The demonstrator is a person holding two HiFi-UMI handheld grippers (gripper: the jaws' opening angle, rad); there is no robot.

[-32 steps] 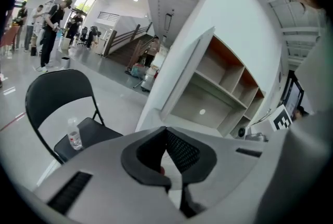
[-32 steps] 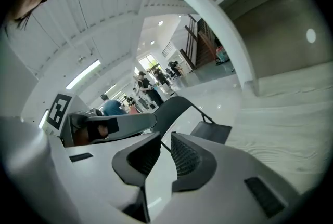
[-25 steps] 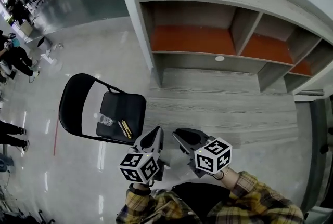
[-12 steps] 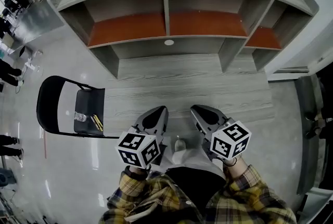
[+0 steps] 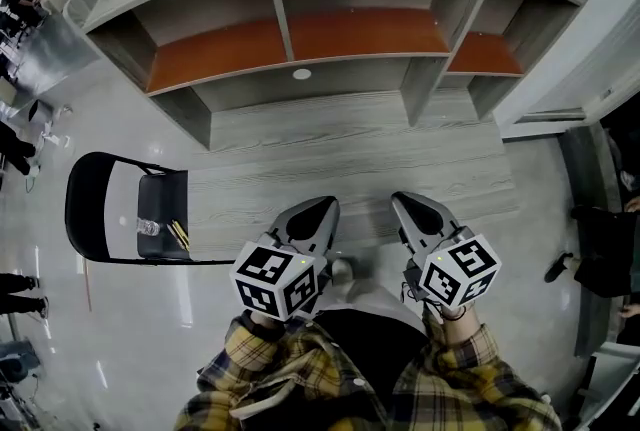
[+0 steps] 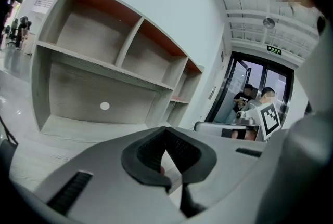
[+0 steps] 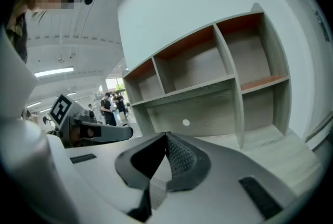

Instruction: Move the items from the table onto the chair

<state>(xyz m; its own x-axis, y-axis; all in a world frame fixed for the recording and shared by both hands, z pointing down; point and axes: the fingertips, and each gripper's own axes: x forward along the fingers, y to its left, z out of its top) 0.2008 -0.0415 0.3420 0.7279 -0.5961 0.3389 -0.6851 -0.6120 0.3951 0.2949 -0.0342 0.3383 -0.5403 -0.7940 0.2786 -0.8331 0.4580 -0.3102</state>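
Head view, stock of the room as it stands:

- Chair: black, folding type, on the glossy floor at the left, just beside the left end of the counter. Backrest faces away from the counter.
- Bottle: clear, lying on the chair seat.
- Yellow sticks: a thin pair, lying on the same seat just beside the bottle; too small to say what they are.
- Counter: grey wood grain, running across in front of the person.
- Shelf unit: grey, with orange-lined compartments, standing at the back of the counter.
- Left gripper: held over the near edge of the counter, pointing at the shelves. In its own view the left gripper is clenched, jaw tips meeting, grasping nothing.
- Right gripper: alongside the left one, apart from it, pointing the same way. In its own view the right gripper has just been closing and is clenched, nothing between the jaws.
- Sleeves: yellow plaid, behind both grippers.
- Bystanders: several, well apart, at the left edge of the room.
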